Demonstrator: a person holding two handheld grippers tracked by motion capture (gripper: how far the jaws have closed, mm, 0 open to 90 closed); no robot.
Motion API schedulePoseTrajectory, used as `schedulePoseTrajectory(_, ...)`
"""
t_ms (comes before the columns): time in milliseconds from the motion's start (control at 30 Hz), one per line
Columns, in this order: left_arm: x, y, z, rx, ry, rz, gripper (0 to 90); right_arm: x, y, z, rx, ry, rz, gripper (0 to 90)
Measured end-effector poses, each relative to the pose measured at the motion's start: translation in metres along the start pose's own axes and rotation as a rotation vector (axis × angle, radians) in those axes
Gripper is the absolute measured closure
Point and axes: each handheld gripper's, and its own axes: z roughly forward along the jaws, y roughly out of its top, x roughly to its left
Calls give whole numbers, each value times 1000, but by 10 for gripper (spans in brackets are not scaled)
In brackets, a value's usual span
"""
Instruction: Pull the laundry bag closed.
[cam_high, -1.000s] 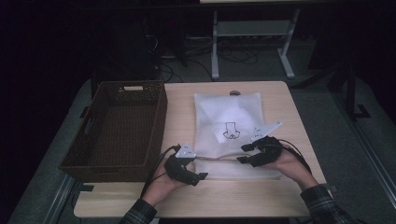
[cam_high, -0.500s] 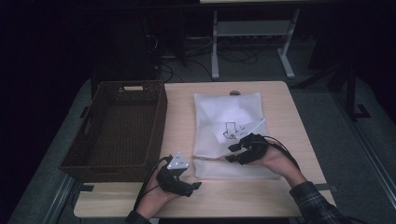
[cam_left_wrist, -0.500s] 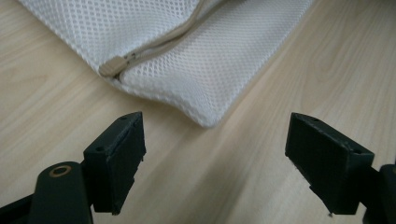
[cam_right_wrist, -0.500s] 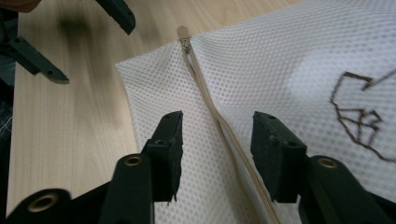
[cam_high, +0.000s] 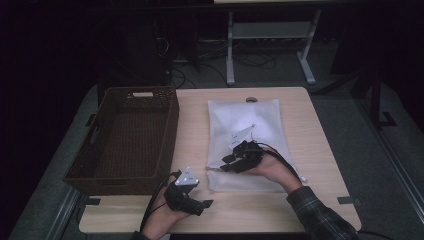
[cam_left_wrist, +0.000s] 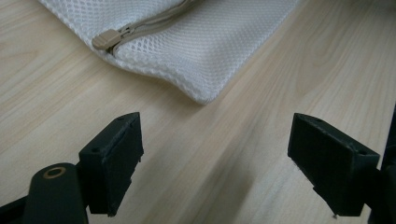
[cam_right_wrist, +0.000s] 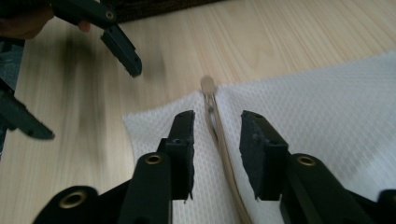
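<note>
Surface (cam_high: 310, 125): pale wood, filling the middle of the high view; it carries the basket and the bag.
Basket (cam_high: 100, 165): dark woven, rectangular, at the centre left of the high view, just beside the bag's left side with a strip of bare wood between them.
Mesh bag (cam_high: 260, 115): white, lying flat to the right of centre in the high view; its near corner shows at the top of the left gripper view (cam_left_wrist: 201, 51).
Right tool (cam_high: 227, 162): lower middle of the high view, resting over the bag's near left part. In the right gripper view its jaws stand partly apart, one on each side of the zip line, gripping nothing.
Left tool (cam_high: 206, 204): bottom centre left of the high view, over bare wood just in front of the basket and clear of the bag. Its jaws gape wide in the left gripper view, with nothing between them.
Zip (cam_right_wrist: 219, 135): tan, running along the bag between the right tool's jaws.
Zip pull (cam_left_wrist: 103, 40): tan tab at the bag's edge, upper left of the left gripper view; upper centre of the right gripper view (cam_right_wrist: 207, 84).
</note>
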Motion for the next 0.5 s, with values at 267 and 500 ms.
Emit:
schedulePoseTrajectory(267, 2, 0, -3, -7, 5, -2, 173, 2, 21, 28, 30, 31, -39, 692)
schedulePoseTrajectory(500, 2, 0, -2, -1, 4, 2, 170, -2, 33, 47, 51, 41, -46, 692)
